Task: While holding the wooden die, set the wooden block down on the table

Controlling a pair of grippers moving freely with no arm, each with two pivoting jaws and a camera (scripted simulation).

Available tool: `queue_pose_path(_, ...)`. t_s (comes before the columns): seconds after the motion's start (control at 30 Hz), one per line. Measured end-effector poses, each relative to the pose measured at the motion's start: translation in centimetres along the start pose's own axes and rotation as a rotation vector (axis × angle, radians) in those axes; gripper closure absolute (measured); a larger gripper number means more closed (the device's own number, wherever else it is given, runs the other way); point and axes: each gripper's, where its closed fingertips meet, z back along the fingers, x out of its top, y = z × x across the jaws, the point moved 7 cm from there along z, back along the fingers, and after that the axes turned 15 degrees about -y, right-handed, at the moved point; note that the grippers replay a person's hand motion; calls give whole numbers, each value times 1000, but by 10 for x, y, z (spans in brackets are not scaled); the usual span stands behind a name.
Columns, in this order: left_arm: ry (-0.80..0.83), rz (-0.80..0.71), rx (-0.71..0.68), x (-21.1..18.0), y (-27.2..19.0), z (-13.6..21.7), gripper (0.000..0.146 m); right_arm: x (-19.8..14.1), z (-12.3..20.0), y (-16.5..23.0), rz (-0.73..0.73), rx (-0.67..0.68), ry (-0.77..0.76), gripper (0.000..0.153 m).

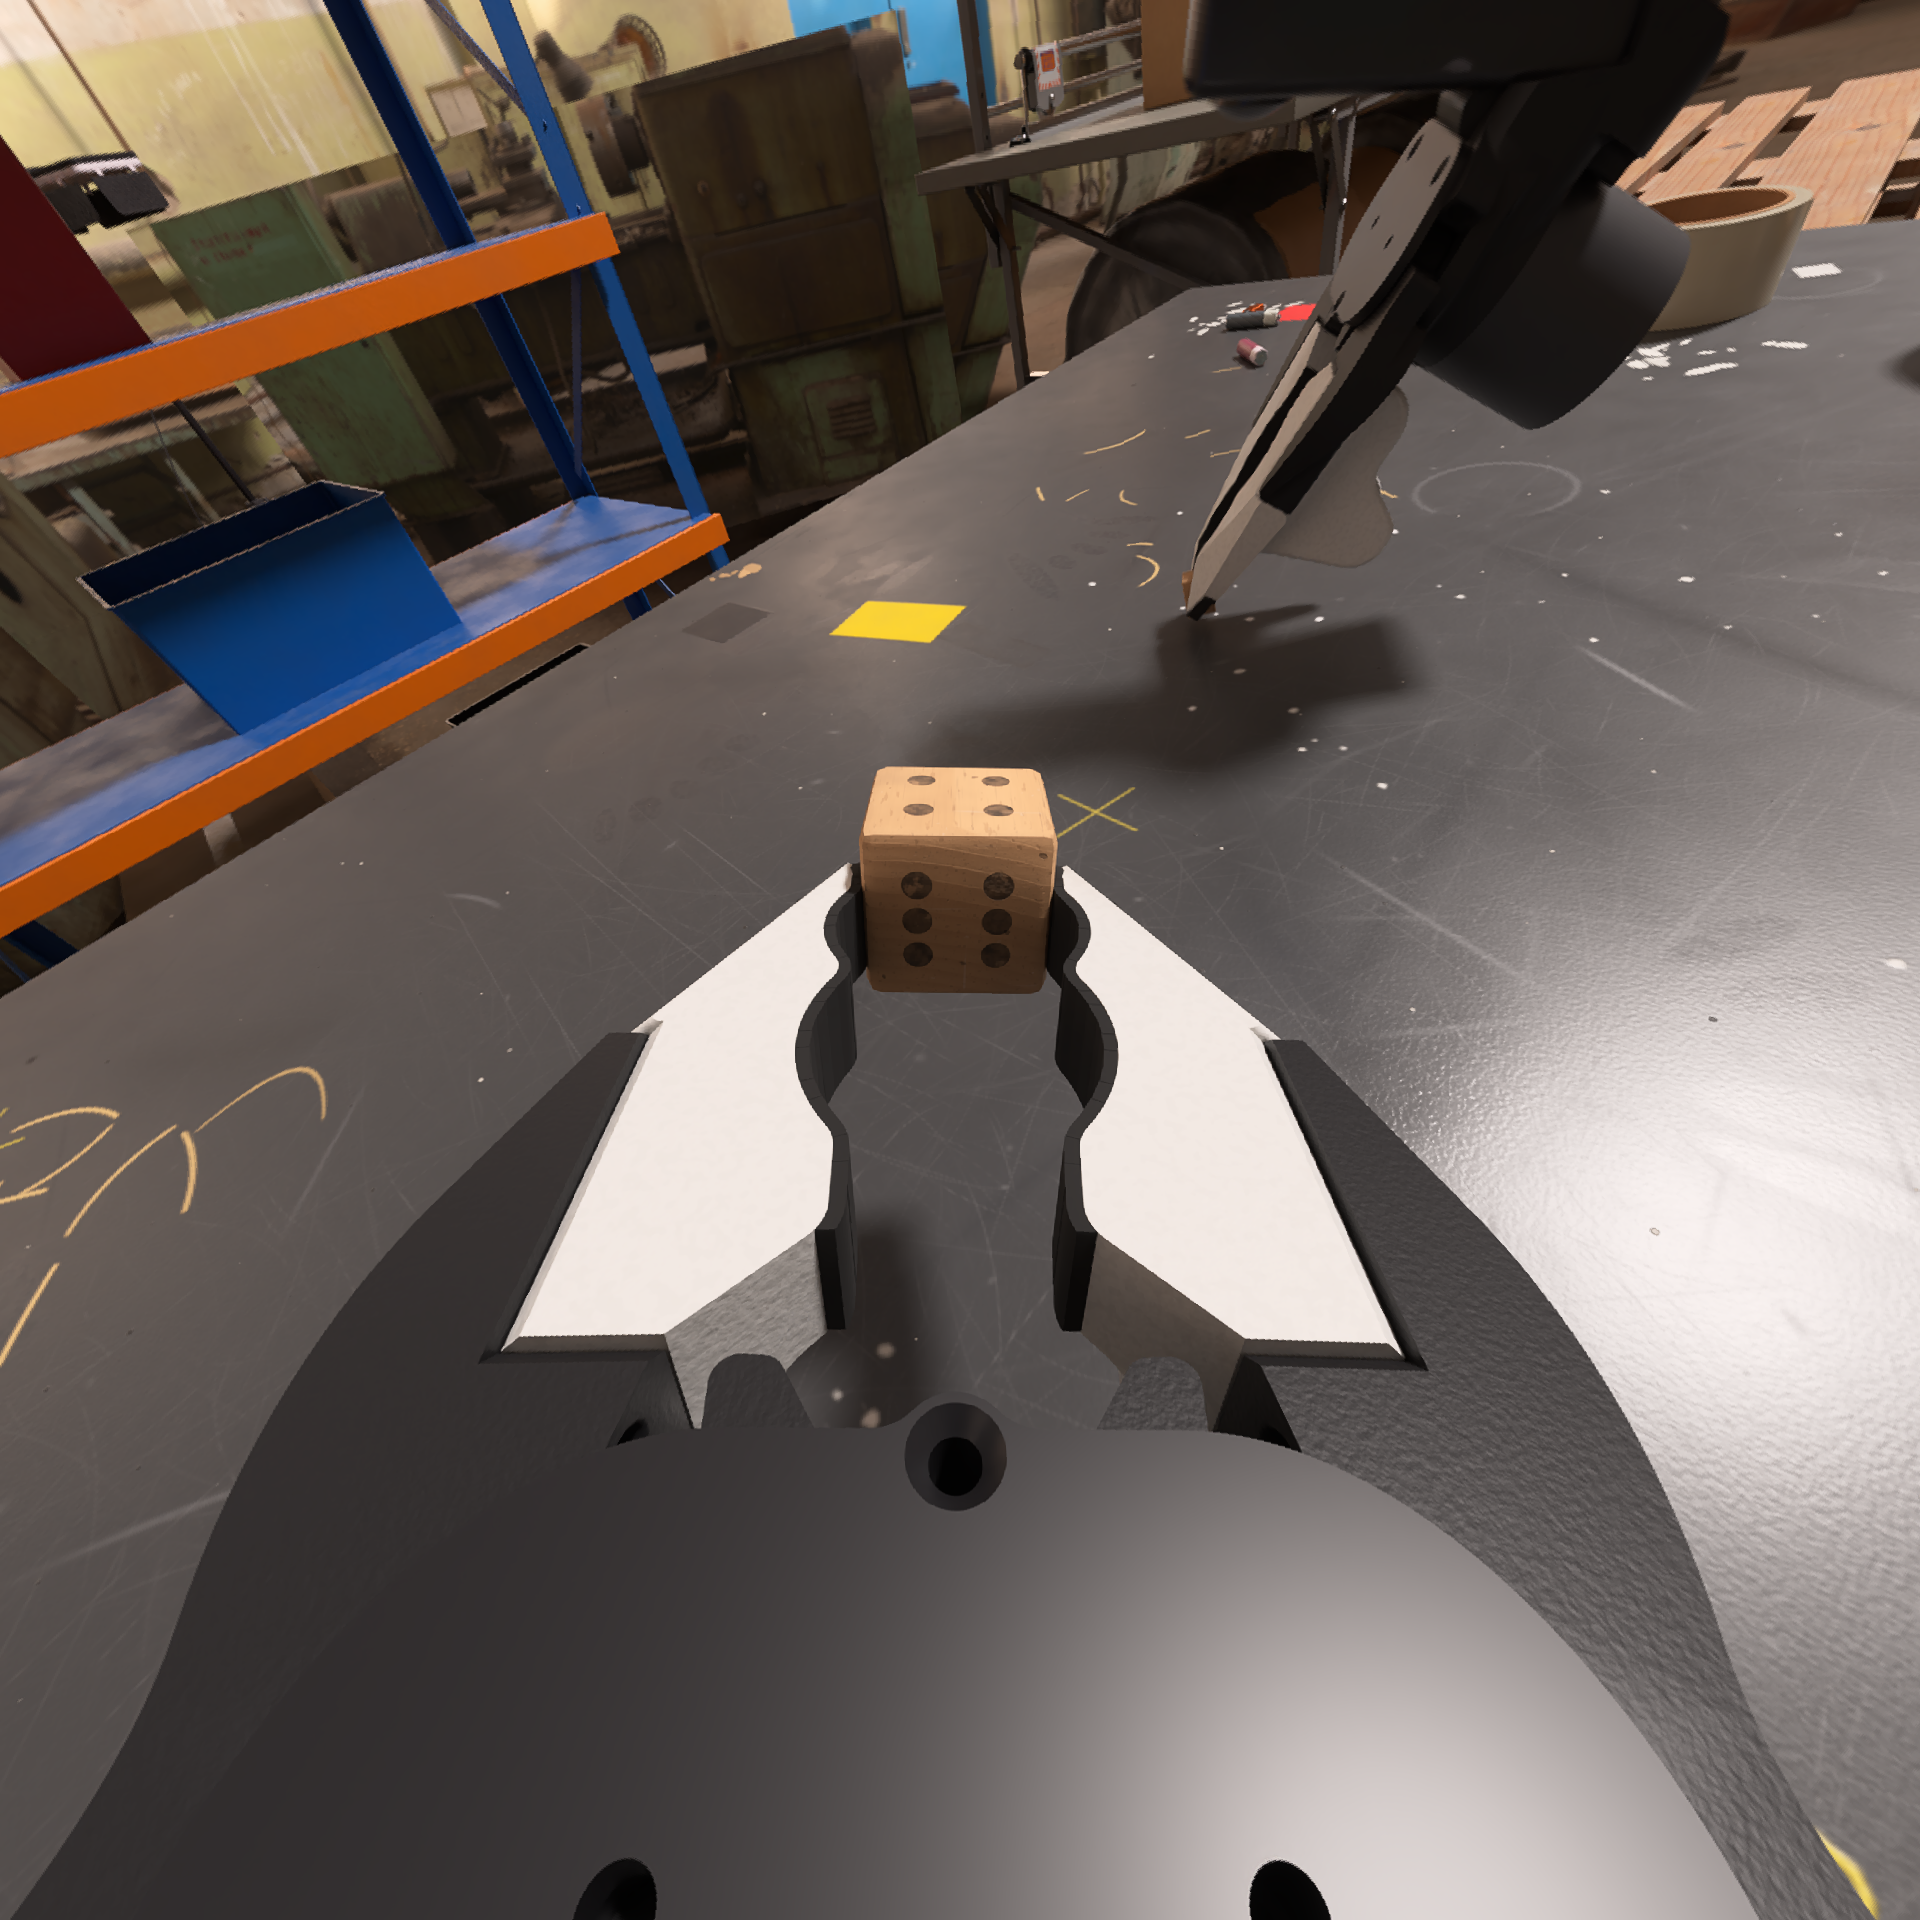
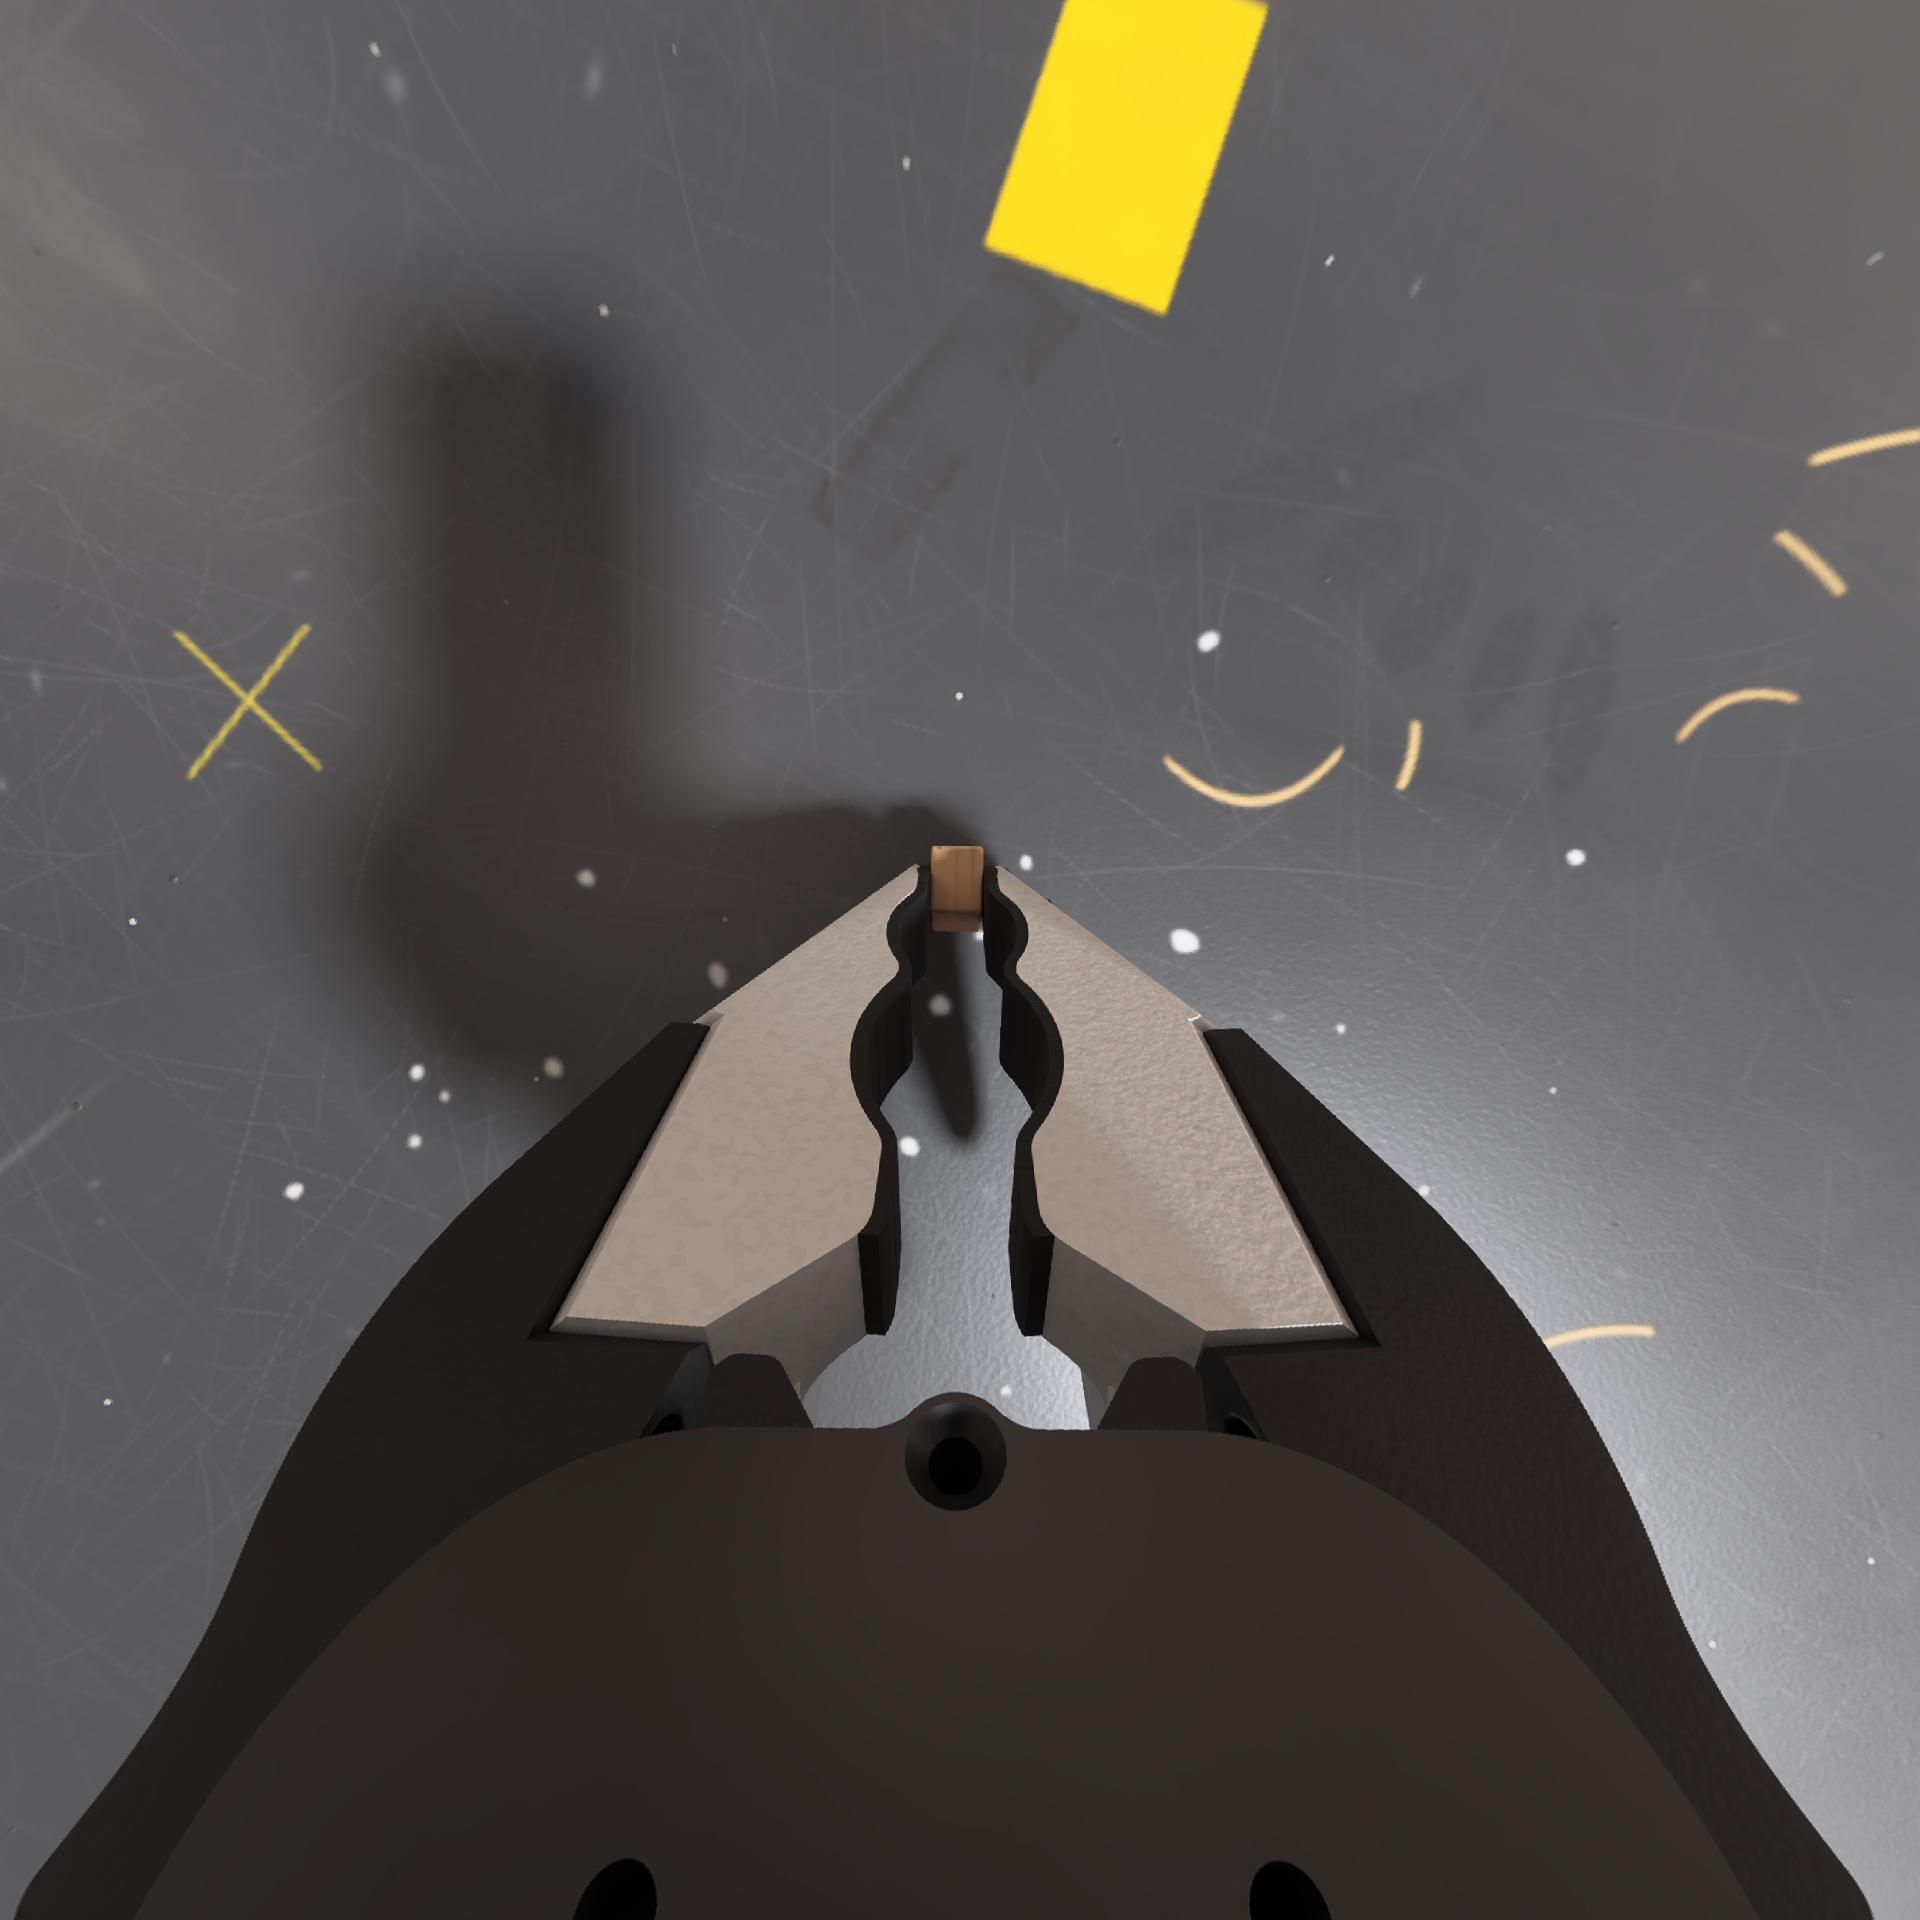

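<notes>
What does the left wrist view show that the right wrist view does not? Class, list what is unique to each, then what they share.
Only the left wrist view: the wooden die gripped in the left claw, blue and orange shelving, a tape roll.

Only the right wrist view: a close look at the wooden block pinched at the right claw tips.

Both: the dark table, the yellow rectangle and the yellow cross mark.
</notes>
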Motion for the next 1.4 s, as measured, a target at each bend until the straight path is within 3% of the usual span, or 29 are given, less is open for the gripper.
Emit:
queue_pose_path(0.23, 4, 8, -4, -2, -1, -1, 112, 5, 29, 0, 4, -31, -164, 144)
queue_pose_path(0.33, 19, 8, -13, -4, -3, -2, 112, 13, 51, 15, 34, 26, -259, 144)
queue_pose_path(0.47, 24, 20, -20, -5, -5, -2, 112, 16, 78, 72, 198, 316, -363, 144)
queue_pose_path(0.6, 34, 79, -39, -7, -5, -3, 112, -9, 73, 134, 438, 529, -299, 144)
queue_pose_path(0.73, 26, 69, -32, -7, -3, -1, 112, -34, 64, 170, 547, 690, -266, 144)
queue_pose_path(1.1, 43, 57, -40, -10, -5, -4, 112, -61, 65, 190, 670, 772, -220, 144)
queue_pose_path(1.3, 35, 66, -28, -9, -3, -2, 112, -61, 68, 193, 710, 771, -276, 143)
queue_pose_path(1.4, 34, 70, -25, -9, -2, -2, 112, -50, 74, 192, 647, 780, -389, 137)
